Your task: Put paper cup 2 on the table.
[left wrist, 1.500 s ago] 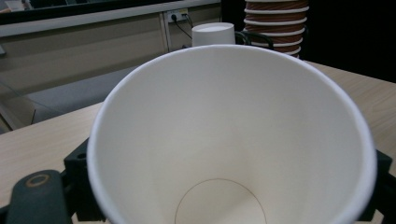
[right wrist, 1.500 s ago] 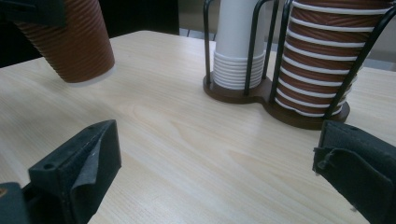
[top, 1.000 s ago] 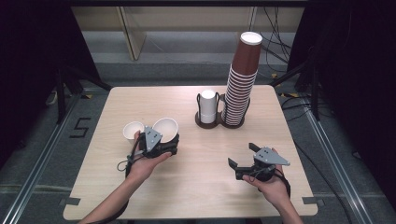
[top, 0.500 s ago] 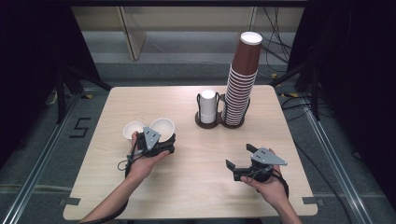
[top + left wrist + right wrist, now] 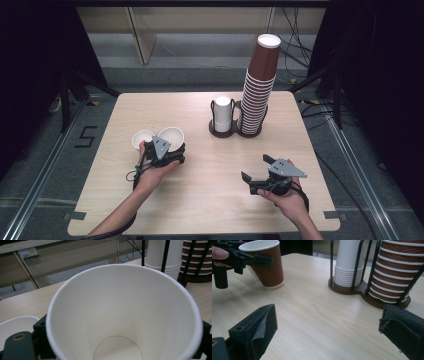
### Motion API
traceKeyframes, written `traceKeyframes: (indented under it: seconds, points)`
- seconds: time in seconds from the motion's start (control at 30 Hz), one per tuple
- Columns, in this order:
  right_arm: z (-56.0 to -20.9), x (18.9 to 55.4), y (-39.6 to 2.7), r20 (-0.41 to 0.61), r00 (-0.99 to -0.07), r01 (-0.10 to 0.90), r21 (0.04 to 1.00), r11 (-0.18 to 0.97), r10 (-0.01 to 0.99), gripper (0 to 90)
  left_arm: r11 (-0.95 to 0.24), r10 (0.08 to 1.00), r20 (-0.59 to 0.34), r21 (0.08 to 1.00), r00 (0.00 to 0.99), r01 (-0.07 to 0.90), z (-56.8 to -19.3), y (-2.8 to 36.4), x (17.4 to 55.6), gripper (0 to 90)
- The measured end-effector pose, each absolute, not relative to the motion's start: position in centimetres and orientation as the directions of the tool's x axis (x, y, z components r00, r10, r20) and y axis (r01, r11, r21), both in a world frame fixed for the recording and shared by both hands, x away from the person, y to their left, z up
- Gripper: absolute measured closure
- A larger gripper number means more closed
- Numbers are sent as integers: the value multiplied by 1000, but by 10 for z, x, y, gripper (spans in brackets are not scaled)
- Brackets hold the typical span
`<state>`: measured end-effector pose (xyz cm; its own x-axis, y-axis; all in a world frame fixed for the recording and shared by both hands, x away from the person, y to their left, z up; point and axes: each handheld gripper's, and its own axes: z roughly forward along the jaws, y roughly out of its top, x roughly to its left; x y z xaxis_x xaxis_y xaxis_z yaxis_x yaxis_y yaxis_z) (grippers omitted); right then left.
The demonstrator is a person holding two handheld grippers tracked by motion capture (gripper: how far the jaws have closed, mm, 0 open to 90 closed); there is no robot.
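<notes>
Left of centre on the table [image 5: 210, 200], brown cup [image 5: 265, 263] held tilted between the left tongs [image 5: 165, 150], clamped on its rim, second cup [image 5: 141, 139] just beside at left. Lower right, right tongs [image 5: 256, 175] spread wide, nothing between. Upper middle, holder [image 5: 235, 131] with white stack [image 5: 222, 112] and tall brown stack [image 5: 257, 85].

Even overhead light, dark surround, slight blur
</notes>
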<state>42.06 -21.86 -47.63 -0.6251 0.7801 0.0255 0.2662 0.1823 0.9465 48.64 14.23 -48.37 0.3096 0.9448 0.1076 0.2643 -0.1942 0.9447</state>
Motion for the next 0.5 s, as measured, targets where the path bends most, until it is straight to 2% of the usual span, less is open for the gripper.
traceKeyframes:
  seconds: [0.1, 0.17, 0.23, 0.3, 0.4, 0.5]
  points:
    - [-477, 419, -217, 48, -622, 289, 942, 172, 782, 18, -196, 946, 110, 943, 304, 269, -486, 143, 488, 120]
    - [-477, 422, -219, 4, -633, 253, 946, 201, 774, 18, -199, 946, 112, 941, 304, 273, -487, 143, 488, 119]
    - [-477, 421, -218, 20, -629, 267, 944, 191, 777, 18, -194, 948, 108, 941, 299, 276, -487, 143, 488, 119]
    - [-477, 422, -219, 0, -629, 241, 951, 195, 778, 18, -194, 948, 108, 941, 299, 276, -487, 143, 489, 118]
    - [-476, 420, -218, 57, -636, 285, 944, 166, 770, 18, -195, 946, 108, 943, 304, 271, -487, 144, 490, 115]
    - [-477, 421, -218, 30, -627, 269, 946, 180, 779, 18, -192, 947, 103, 941, 305, 280, -487, 144, 490, 108]
